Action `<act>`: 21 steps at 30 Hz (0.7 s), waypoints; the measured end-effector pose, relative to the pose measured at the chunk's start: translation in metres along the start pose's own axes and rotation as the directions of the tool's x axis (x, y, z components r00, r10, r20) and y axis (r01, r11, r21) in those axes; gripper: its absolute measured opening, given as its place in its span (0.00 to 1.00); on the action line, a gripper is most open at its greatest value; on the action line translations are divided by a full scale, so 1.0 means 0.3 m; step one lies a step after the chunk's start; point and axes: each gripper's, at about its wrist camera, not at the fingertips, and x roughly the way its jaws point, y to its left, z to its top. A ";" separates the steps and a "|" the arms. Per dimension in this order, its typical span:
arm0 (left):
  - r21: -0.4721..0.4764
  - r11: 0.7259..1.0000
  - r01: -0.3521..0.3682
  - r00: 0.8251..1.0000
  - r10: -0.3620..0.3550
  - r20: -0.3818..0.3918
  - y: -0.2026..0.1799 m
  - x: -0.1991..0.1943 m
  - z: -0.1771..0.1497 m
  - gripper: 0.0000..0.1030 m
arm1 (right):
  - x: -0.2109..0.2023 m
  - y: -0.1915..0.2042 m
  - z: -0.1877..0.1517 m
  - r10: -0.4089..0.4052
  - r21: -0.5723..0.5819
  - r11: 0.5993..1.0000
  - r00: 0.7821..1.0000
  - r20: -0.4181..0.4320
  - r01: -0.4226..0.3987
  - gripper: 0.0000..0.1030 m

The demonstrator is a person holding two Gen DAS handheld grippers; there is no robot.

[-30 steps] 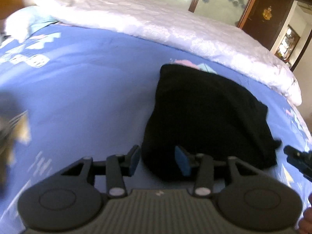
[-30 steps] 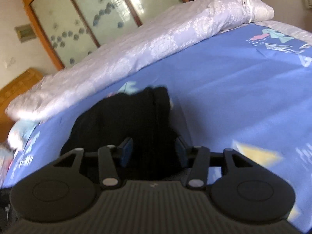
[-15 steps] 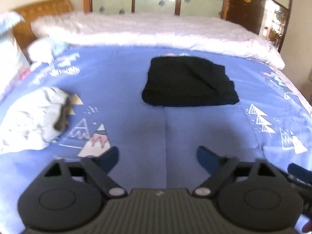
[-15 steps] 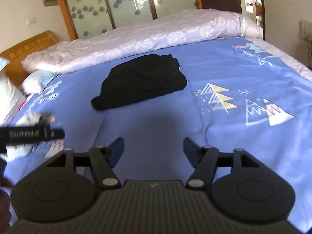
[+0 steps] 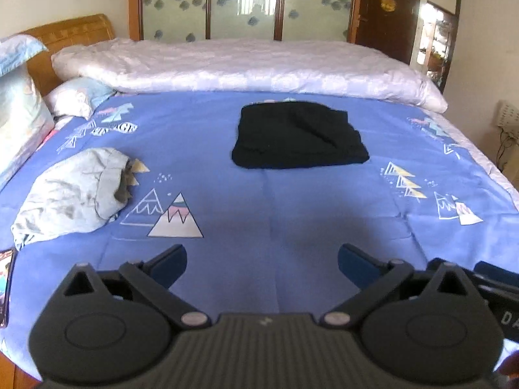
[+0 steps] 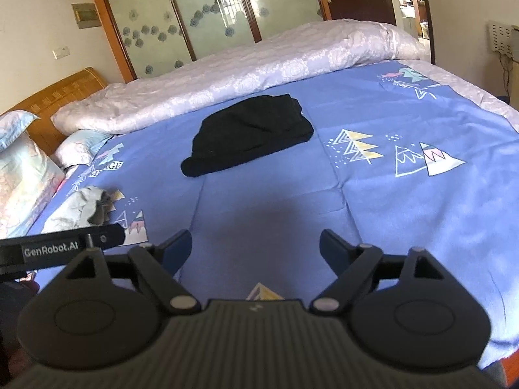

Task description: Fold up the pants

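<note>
While both views show the folded pants (image 5: 300, 136), only the right shows lettering (image 6: 50, 248).

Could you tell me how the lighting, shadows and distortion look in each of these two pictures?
Left wrist view: sharp, daylight glows through the frosted glass doors, the bed bulges from fisheye, and a faint shadow lies ahead of the left tool. Right wrist view: a darker shadow sits before the right tool; the black pants show little detail.
</note>
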 end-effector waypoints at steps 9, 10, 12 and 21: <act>0.028 0.999 -0.033 0.999 0.033 -0.023 -0.017 -0.001 -0.026 1.00 | 0.007 0.026 -0.021 -0.001 -0.002 1.000 1.000 -0.007 0.001 0.85; 0.033 0.998 -0.046 0.999 0.047 -0.027 -0.019 0.002 -0.028 1.00 | 0.009 0.024 -0.021 -0.003 0.002 1.000 1.000 -0.008 0.003 0.85; 0.042 0.997 -0.067 0.997 0.068 -0.037 -0.022 0.008 -0.030 1.00 | 0.009 0.021 -0.021 -0.005 0.009 1.000 1.000 -0.008 0.005 0.85; 0.049 0.990 -0.132 0.991 0.133 -0.025 -0.022 0.001 -0.033 1.00 | 0.005 0.018 -0.031 -0.015 0.013 1.000 1.000 -0.003 0.015 0.85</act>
